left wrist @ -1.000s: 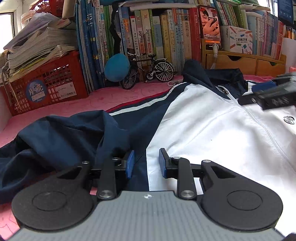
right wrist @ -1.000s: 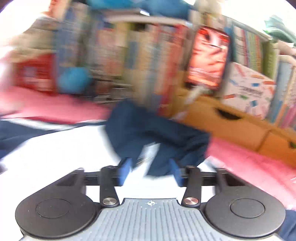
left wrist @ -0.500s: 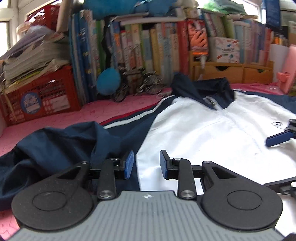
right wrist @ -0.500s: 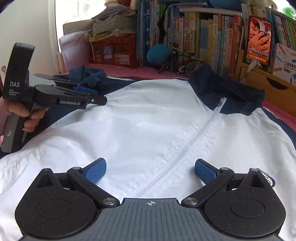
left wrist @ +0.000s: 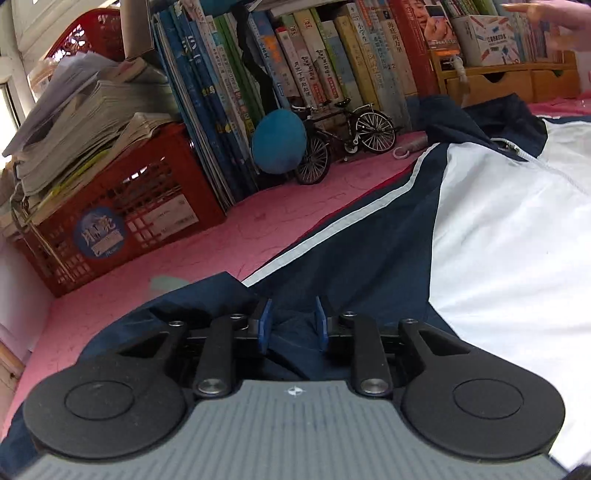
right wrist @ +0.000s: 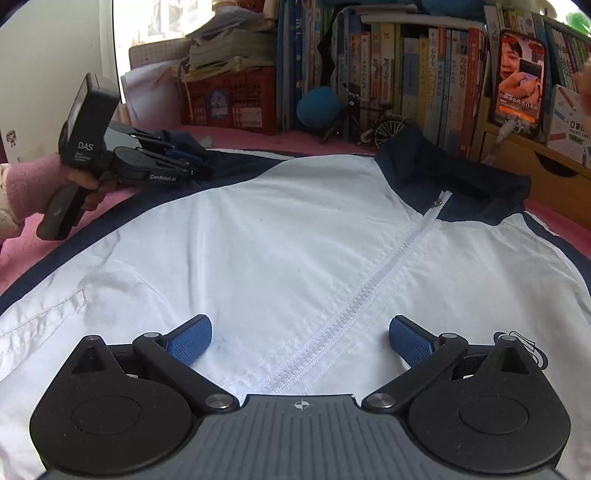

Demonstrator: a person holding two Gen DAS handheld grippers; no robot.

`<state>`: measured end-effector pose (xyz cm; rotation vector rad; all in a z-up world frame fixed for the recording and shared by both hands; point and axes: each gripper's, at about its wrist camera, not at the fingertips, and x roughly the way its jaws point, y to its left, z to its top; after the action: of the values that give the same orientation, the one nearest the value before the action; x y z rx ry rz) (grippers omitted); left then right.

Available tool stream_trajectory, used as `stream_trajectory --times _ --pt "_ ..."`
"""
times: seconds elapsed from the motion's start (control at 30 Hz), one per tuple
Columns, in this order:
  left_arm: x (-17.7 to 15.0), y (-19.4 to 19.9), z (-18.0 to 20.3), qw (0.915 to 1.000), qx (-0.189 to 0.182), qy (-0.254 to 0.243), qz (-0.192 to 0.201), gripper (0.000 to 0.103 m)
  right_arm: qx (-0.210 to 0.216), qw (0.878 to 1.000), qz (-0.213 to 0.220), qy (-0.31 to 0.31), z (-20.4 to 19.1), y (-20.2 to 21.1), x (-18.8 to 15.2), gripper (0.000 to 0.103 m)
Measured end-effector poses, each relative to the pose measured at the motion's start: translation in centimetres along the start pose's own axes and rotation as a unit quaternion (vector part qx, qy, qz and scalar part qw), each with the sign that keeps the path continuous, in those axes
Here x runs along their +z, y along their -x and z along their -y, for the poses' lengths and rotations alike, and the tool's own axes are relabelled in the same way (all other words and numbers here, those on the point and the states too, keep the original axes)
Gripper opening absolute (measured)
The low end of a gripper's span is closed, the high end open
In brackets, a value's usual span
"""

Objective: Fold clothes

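Note:
A white and navy zip jacket [right wrist: 295, 229] lies flat, front up, on a pink surface [left wrist: 295, 221]; its navy collar [right wrist: 443, 173] points at the books. My left gripper [left wrist: 293, 325] is open and low over the bunched navy sleeve [left wrist: 207, 295], with folds of sleeve cloth lying between the blue pads. In the right wrist view the left gripper [right wrist: 177, 162] shows at the jacket's left edge, held by a hand in a pink sleeve [right wrist: 29, 184]. My right gripper [right wrist: 300, 339] is wide open above the white front, with the zipper [right wrist: 369, 288] running between its fingers.
A red crate [left wrist: 122, 218] stacked with papers stands at the back left. A row of books [left wrist: 332, 66], a blue ball [left wrist: 279, 142], a model bicycle [left wrist: 340, 136] and wooden drawers [left wrist: 509, 81] line the back. A phone [right wrist: 521, 81] stands upright there. A bare hand [left wrist: 554, 22] shows top right.
My left gripper has swung left and dropped from the white panel's edge onto the navy sleeve. The right gripper stays wide open over the white front, slightly nearer the zipper.

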<state>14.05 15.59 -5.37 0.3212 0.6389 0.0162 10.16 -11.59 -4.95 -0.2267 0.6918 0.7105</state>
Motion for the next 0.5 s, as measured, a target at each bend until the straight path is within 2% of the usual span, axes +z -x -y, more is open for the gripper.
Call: stream_trajectory --times 0.5 --pt "-0.7 -0.3 -1.4 0.9999 0.001 0.002 0.016 0.027 0.000 1.000 0.001 0.001 0.1 0.0 -0.1 0.103"
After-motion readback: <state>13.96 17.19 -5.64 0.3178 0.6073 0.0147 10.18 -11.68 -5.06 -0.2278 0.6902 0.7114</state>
